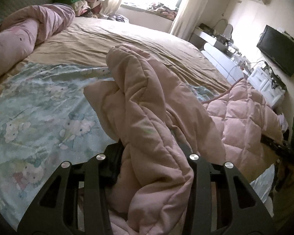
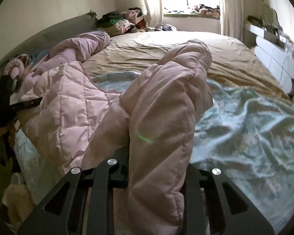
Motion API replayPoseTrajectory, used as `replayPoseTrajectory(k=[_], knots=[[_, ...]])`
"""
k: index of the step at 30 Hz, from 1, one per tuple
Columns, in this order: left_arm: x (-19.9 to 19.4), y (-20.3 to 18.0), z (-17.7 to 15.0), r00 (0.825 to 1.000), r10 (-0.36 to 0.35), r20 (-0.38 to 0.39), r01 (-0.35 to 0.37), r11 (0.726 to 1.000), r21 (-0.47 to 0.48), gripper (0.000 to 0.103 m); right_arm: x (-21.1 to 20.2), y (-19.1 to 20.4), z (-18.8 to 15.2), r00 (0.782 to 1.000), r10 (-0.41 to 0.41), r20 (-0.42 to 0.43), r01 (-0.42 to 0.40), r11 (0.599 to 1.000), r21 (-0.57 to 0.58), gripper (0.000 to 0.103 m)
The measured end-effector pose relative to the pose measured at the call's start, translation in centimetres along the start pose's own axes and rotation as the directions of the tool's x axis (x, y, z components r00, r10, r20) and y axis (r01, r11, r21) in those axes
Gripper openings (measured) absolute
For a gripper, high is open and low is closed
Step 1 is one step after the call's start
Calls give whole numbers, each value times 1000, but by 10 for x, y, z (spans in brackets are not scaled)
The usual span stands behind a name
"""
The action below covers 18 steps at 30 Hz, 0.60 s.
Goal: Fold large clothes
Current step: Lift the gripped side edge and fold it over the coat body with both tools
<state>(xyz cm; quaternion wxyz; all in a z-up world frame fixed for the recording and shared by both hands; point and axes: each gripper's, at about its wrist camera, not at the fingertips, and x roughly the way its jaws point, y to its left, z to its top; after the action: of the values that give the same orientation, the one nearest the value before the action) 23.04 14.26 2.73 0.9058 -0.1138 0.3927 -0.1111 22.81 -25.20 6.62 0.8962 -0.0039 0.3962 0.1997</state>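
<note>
Left wrist view showed the bed (image 1: 139,39) filling most of the frame, its tan cover running from 9 o'clock across to 3 o'clock, with a pale blue cartoon-print sheet (image 1: 39,107) spread nearer the camera at 8 o'clock. On it lay the task's thing, a pink quilted coat (image 1: 241,117), its body bunched toward 3 o'clock and one padded part drawn up through the centre toward 12 o'clock. A second pink bundle (image 1: 25,33) sat at 10 o'clock, and a heap of clothes (image 1: 78,0) lay beyond it at 11 o'clock. A dark screen (image 1: 280,49) hung on the wall at 2 o'clock. The step in hand looked like the lift: both ends of the coat were gripped and raised off the sheet, probably to bring the sleeves or one edge over for a first fold. The next move would call for carrying both held parts together and level, so the slack body does not drag and twist, then laying them flat. The left gripper (image 1: 151,156), at 6 o'clock, had its jaws narrowed and clamped on a thick roll of the coat. From the right wrist view, the right gripper (image 2: 156,168), also at 6 o'clock, pinched another padded fold, narrower than the left.
</note>
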Motion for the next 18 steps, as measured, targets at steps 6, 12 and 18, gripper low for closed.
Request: replayPoseTrajectory(k=[6,12,18], knots=[[6,8,-22,997,74,-7,-74,997,11,33,5,-22,-27,1000,-19,-14,20,995,95,22],[13,26,-36,995,98,-34,-98,995,-2,33,19,-46,-50,997,-53,-56,63,979,194,22],[20,35,-48,990,135,-52,-135,991,6,33,37,-60,-65,990,-96,-99,118,961,249,24]])
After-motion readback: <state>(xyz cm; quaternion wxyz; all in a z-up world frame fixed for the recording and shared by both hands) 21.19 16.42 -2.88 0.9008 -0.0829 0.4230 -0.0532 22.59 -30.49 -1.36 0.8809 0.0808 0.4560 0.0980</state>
